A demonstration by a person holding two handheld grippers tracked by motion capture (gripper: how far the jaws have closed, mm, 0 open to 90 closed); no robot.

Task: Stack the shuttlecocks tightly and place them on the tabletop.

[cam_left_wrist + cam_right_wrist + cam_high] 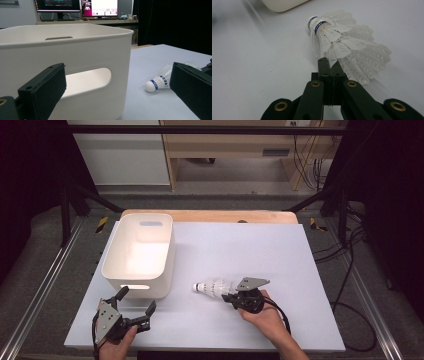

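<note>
A white feather shuttlecock (212, 287) with a blue band lies on its side on the pale table mat (240, 250), cork pointing left toward the bin. My right gripper (231, 296) is shut on the edge of its feather skirt; in the right gripper view the jaws (329, 63) are pressed together on a feather of the shuttlecock (344, 42). My left gripper (137, 301) stands open near the front left, just before the white plastic bin (139, 252). In the left gripper view its fingers (42, 90) frame the bin's handle slot (87, 80) and the shuttlecock (160, 81).
The bin (75, 50) is open-topped and holds nothing. A wooden board (210, 216) edges the far side of the mat. Metal frame rails (45, 280) run along both sides. Cables (350, 270) lie on the floor at the right. Monitors (77, 7) stand beyond the bin.
</note>
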